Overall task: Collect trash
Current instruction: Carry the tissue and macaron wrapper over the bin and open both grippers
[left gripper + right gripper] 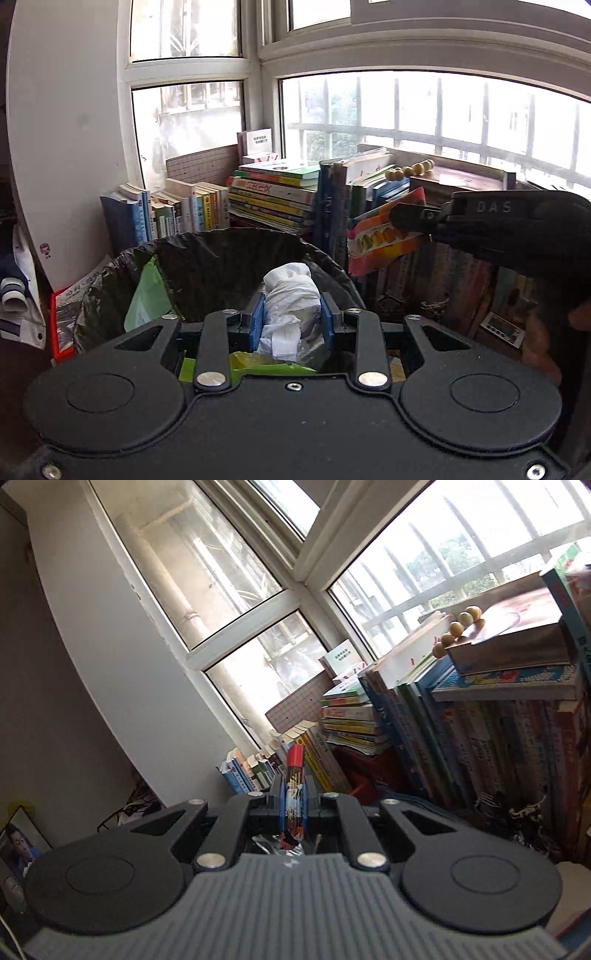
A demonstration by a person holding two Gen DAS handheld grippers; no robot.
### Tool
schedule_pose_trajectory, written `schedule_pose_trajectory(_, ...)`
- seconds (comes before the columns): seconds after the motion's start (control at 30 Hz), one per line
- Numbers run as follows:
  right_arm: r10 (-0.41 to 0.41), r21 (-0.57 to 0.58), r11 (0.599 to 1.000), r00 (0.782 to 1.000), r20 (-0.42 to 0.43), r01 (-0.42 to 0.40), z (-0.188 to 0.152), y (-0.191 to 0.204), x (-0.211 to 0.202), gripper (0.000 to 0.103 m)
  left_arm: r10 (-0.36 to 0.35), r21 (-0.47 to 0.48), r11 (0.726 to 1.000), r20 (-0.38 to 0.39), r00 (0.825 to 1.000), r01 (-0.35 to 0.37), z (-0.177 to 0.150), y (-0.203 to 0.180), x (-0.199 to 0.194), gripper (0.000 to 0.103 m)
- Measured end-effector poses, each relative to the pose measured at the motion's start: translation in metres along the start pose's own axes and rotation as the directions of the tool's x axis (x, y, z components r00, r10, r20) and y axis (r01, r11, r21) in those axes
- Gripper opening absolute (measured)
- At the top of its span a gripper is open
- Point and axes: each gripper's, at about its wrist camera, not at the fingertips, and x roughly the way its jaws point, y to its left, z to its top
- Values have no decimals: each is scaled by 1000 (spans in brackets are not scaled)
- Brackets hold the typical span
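My left gripper is shut on a crumpled white tissue wad, held just over the open mouth of a bin lined with a black bag. Green and yellow scraps lie inside the bin. To the right, seen from the left wrist, my right gripper is shut on a red and orange snack wrapper, level with the bin's right rim and just outside it. In the right wrist view the same wrapper stands edge-on between the right gripper fingers.
Stacks and rows of books crowd the window ledge behind the bin. A string of wooden beads rests on a book pile. Barred windows fill the back. A white wall is at the left, with a framed photo low down.
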Motion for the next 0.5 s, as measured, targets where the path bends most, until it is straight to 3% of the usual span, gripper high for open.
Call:
schedule_pose_trajectory(0.23,65,-19,998,996,-64,-66,-16,20,17,12,83,-18,996,-25,996,-84,-6,17,20,30)
schedule_pose_trajectory(0.5,47,-58,997,985,-169,-57,-41,26,34,16,159,-47,985,-109,981,-165,-23,29,42,33)
